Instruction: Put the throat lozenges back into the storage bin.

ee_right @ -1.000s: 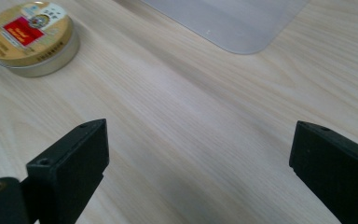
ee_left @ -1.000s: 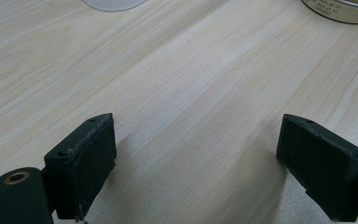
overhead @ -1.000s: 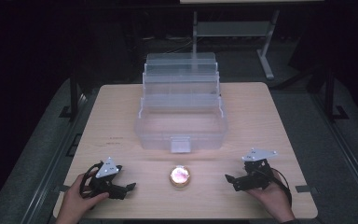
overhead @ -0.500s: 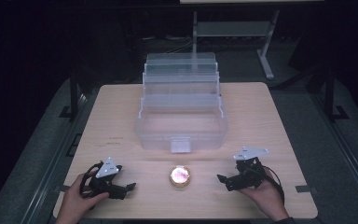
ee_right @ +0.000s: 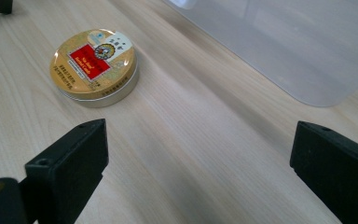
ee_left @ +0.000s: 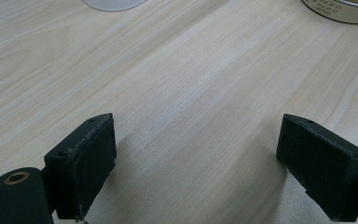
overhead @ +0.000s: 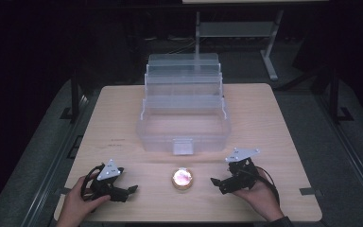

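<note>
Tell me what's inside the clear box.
The clear box stands open on the table, its tiers stepped back. The bottom tray looks empty through its walls. The upper tiers are too hazy to judge. The round tin lies outside, in front of it.

We're looking down on a pale wooden counter (overhead: 264,118) in a dark room. At its middle stands a clear plastic tiered organiser box (overhead: 183,113), its trays stepped back and up, a small latch on the front wall. Just in front of that latch, near the counter's close edge, sits a small round gold tin (overhead: 182,178), its top glaring under the light. On the left, a hand (overhead: 78,205) grips the black left gripper (overhead: 131,190), jaws parted and pointing toward the tin, well apart from it. On the right, the other hand (overhead: 260,196) holds the black right gripper (overhead: 215,182), jaws aimed at the tin, near it but not touching.
</note>
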Motion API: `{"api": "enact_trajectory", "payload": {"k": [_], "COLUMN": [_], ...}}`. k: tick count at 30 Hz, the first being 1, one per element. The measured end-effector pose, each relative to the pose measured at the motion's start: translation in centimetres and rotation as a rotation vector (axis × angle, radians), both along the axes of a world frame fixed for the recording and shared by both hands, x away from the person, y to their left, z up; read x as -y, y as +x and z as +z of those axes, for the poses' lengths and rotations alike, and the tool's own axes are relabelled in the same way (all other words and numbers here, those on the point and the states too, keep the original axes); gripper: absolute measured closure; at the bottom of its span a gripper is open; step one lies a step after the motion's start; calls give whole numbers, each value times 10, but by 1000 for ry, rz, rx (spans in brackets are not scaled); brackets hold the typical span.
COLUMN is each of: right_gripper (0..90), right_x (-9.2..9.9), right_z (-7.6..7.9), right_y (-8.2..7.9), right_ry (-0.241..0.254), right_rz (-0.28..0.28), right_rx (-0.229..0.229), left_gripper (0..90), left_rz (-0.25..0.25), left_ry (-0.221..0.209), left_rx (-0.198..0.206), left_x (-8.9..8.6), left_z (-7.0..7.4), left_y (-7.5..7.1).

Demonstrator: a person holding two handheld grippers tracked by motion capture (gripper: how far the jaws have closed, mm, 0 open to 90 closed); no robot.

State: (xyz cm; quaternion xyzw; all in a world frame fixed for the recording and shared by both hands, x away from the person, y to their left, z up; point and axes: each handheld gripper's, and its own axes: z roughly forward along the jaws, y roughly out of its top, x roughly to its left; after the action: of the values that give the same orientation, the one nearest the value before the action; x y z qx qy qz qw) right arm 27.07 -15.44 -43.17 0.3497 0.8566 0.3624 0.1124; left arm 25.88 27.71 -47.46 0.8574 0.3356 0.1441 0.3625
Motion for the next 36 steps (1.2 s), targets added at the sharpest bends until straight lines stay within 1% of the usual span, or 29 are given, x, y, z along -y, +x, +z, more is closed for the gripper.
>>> {"api": "enact_trajectory", "payload": {"k": [13, 17, 19, 20, 25, 30, 36], "right_gripper": [38, 39, 39, 40, 39, 39, 39], "right_x": [-24, -33, -37, -39, -46, -54, -62], "right_z": [3, 4, 3, 3, 1, 1, -1], "right_y": [4, 6, 7, 8, 9, 9, 9], "right_ry": [-4, -6, -10, -5, -18, -4, -8], "right_rz": [48, 73, 83, 89, 103, 120, 139], "right_rx": [-11, -8, -5, -8, -15, -20, -27], "left_gripper": [111, 111, 111, 111, 111, 111, 111], "left_rz": [0, 1, 2, 2, 1, 1, 1], "left_ry": [1, -1, -2, -2, -1, -1, -1], "left_rx": [-1, -1, -1, -1, -1, -1, -1], "left_x": [0, 0, 0, 0, 0, 0, 0], "left_z": [0, 0, 0, 0, 0, 0, 0], "left_y": [0, 0, 0, 0, 0, 0, 0]}}
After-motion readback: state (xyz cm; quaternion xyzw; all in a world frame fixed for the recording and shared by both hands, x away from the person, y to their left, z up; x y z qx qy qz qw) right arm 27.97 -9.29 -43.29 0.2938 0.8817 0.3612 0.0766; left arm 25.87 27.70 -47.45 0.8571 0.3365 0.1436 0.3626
